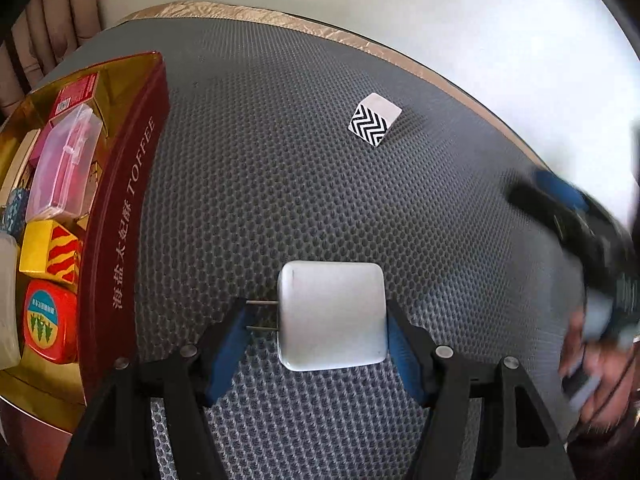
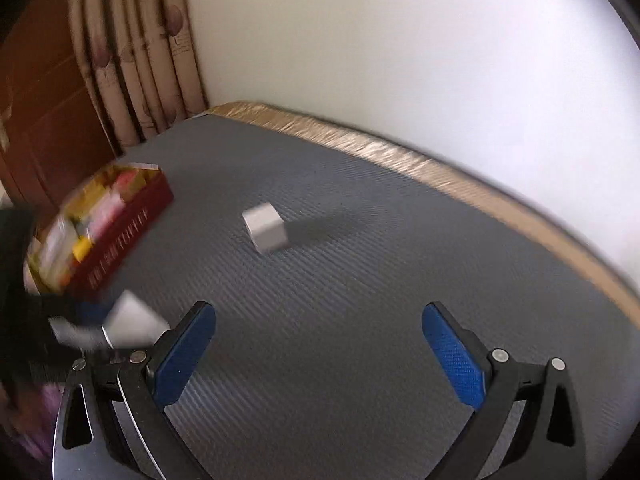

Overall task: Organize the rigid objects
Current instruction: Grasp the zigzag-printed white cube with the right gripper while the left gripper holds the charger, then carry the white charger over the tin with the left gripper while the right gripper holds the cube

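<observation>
So the left gripper (image 1: 316, 320) is clamped on the white charger (image 1: 333, 316), red tin (image 1: 120, 216) at nine o'clock; the right gripper (image 2: 320, 356) hangs wide open, holding nothing.

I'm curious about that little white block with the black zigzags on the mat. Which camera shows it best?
The left wrist view: the zigzag cube is sharp there, its black chevron face turned toward the camera. The right wrist view is motion-blurred and shows only plain pale sides of it, without the pattern.

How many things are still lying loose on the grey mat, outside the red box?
2: a white charger between the left tongs, and a zigzag-patterned cube farther off. Others may be out of view.
</observation>
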A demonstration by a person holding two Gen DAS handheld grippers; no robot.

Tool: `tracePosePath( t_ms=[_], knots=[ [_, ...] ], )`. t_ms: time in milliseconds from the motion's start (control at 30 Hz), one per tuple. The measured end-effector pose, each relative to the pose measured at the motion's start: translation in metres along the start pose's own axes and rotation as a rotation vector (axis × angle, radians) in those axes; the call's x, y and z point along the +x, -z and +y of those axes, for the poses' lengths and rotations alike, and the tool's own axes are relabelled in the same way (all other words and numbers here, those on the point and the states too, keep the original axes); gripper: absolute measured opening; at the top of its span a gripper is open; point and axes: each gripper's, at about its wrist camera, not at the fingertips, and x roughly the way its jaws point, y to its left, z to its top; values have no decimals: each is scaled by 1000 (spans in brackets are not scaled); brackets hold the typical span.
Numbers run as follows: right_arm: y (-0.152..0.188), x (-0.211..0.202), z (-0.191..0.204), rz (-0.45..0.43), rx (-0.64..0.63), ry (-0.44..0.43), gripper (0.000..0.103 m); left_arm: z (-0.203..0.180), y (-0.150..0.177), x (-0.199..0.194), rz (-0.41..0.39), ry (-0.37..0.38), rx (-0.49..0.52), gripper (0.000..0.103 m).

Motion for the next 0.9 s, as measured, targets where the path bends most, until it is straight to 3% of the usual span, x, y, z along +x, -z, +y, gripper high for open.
tracePosePath(
  t_ms=[67, 133, 200, 500, 567, 633, 733, 900],
  knots=[
    [-18, 18, 17, 1, -99, 43, 103, 3, 2, -2, 0, 11, 7, 68],
    [-30, 38, 32, 36, -173, 3, 103, 3, 1, 2, -3, 12, 20, 68],
    [-41, 57, 42, 70, -212, -33, 103, 2, 3, 2, -8, 12, 33, 68],
    [-53, 91, 40, 106, -301, -20, 101, 10, 12, -12, -3, 35, 54, 68],
    [-50, 89, 37, 127, -311, -44, 94, 8, 11, -11, -1, 39, 53, 68],
    [-49, 95, 37, 137, -323, -43, 62, 8, 9, -13, 1, 47, 45, 68],
    [-47, 108, 38, 183, -331, -60, 28, 9, 4, -16, 5, 54, 35, 68],
    [-48, 110, 34, 187, -317, -70, 28, 11, -3, -17, 9, 48, 37, 68]
  ],
)
